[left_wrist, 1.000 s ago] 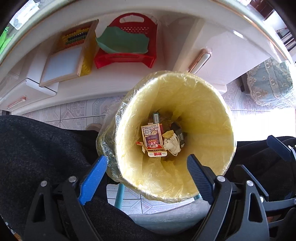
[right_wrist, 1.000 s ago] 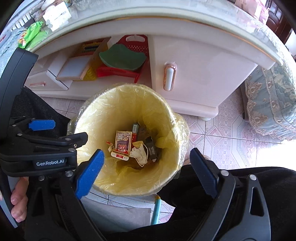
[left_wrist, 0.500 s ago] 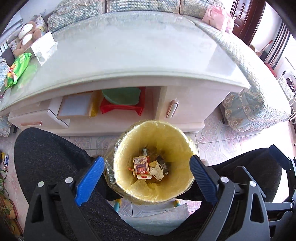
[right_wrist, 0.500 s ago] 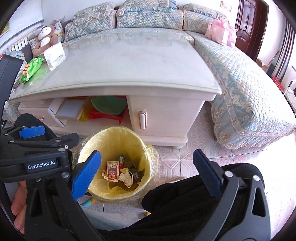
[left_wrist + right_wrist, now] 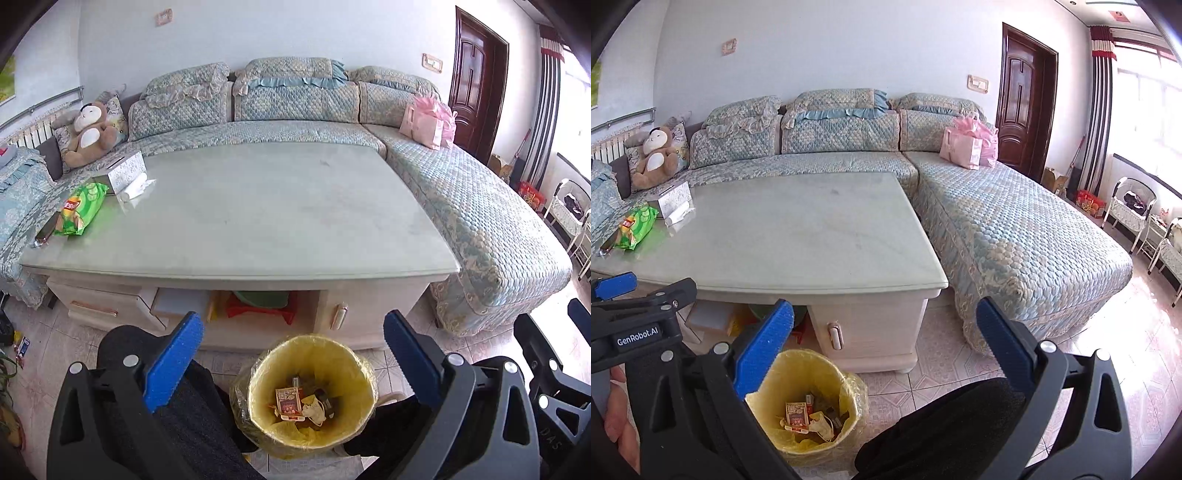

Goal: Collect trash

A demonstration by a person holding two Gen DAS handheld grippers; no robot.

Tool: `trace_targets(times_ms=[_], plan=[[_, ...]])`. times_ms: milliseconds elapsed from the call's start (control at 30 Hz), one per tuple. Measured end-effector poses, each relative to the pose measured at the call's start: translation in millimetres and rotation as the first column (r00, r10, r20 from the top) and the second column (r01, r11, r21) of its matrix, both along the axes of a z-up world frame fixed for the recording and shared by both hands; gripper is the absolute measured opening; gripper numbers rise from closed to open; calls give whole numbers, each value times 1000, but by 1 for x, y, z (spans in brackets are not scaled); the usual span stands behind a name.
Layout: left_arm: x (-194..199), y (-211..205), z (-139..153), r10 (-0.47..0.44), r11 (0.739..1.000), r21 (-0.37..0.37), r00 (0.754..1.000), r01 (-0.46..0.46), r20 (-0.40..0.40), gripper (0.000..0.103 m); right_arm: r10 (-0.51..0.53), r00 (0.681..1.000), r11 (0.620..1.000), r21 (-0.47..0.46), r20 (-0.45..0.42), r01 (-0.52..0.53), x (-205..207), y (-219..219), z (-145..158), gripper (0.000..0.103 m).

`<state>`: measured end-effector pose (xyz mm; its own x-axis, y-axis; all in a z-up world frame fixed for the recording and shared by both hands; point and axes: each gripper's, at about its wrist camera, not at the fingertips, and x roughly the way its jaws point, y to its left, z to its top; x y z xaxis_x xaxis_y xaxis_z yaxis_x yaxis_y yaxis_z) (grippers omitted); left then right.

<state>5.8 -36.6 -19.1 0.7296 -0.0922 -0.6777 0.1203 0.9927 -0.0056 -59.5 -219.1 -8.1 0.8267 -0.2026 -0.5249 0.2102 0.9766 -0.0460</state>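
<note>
With the left gripper point(image 5: 291, 362) opening and the right gripper point(image 5: 884, 350) spread, both empty above the lined bin point(image 5: 312, 395), the drop looks done; the next pick would probably be the green snack bag point(image 5: 79, 208) on the table point(image 5: 258, 221) behind the bin.

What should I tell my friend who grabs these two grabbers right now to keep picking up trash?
Left gripper: jaws opening, nothing between them.
Right gripper: jaws open, empty.
Both look down at the yellow-lined bin on the floor in front of the table.
Done: a red carton, crumpled paper and other scraps lie in the bin.
Left: the table is mostly bare. At its far left corner are a green snack bag and a loose tissue beside the tissue box. Whether those count as trash I cannot tell.
</note>
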Motion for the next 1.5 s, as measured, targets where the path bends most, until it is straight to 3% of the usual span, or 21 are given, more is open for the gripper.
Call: trace_targets(times_ms=[200,433,633,867,1500], plan=[[-19,2,33,40,999,23,992,-43,117,96,15,997,1000,-12,70,-14,-9,12,25,97],[-41,3,52,57,997,47,982,-66,178,96,25,994,1000,-19,104,-24,-19,23,36,97],[-44,9,51,61,998,24,990,-64,127,96,21,995,1000,-13,99,-20,-24,25,40,97],[-40,9,39,61,996,52,994,-66,92,96,24,996,999,-34,87,-21,-27,31,39,97],[-42,12,36,65,995,71,993,-72,98,96,15,997,999,-31,79,-13,-27,34,40,97]])
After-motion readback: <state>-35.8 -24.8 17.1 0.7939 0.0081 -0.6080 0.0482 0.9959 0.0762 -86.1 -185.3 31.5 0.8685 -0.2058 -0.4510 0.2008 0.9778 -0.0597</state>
